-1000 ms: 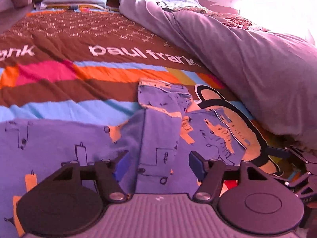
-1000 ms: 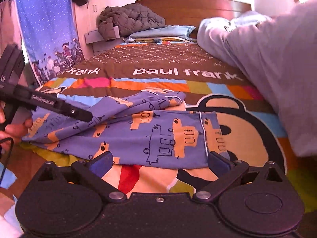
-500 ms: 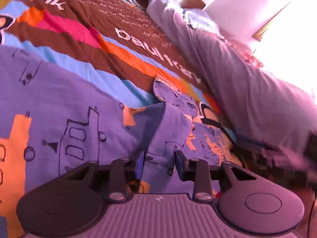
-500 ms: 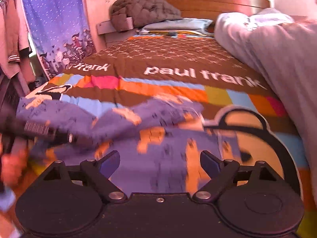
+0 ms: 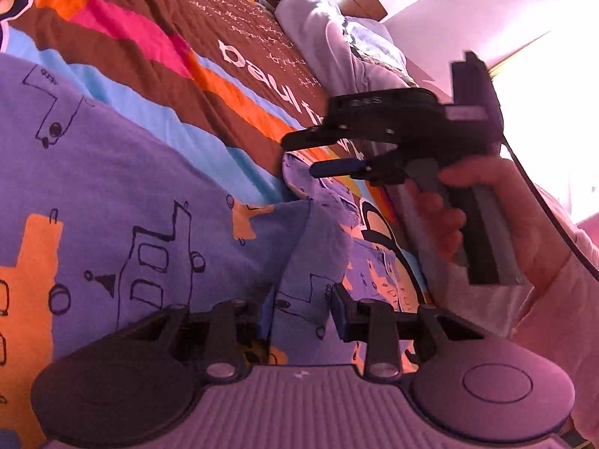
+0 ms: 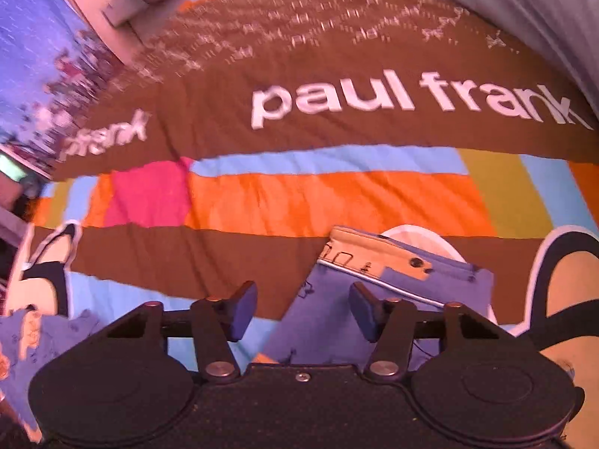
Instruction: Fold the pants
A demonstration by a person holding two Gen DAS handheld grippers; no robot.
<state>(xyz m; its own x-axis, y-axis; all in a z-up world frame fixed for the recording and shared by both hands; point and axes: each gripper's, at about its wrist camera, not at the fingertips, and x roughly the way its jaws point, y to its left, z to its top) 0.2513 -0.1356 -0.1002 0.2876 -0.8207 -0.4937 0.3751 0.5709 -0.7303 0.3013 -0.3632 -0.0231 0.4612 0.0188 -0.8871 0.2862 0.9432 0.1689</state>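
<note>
Purple cotton pants with orange truck print (image 5: 142,202) fill the 9 o'clock half of the left wrist view, draped over the striped brown-orange-blue bedspread (image 5: 157,48) and running toward 3 o'clock, where the yellow-trimmed end (image 6: 378,250) lies flat on the bed, seen in the right wrist view at 5 o'clock. Judgement: thin, light, floppy fabric, not fragile, slides easily on the quilt and sags wherever unsupported; best pinched at a hem, the band or a doubled fold edge, not mid-panel. Left gripper (image 5: 299,310) at 6 o'clock: blue pads set at a narrow gap with a raised ridge of the pants between them; looks pinched but the contact is partly hidden, so cannot tell for sure. Toward 3 o'clock in the same view, the right gripper (image 5: 329,157), black-bodied and held in a bare hand (image 5: 483,217), hovers above the far pants end, near the grey-lilac duvet roll (image 5: 337,33). In its own view the right gripper (image 6: 303,312) shows a medium gap, holding nothing; the yellow-trimmed end sits just past its right-side pad, apparently under it and not gripped.
</note>
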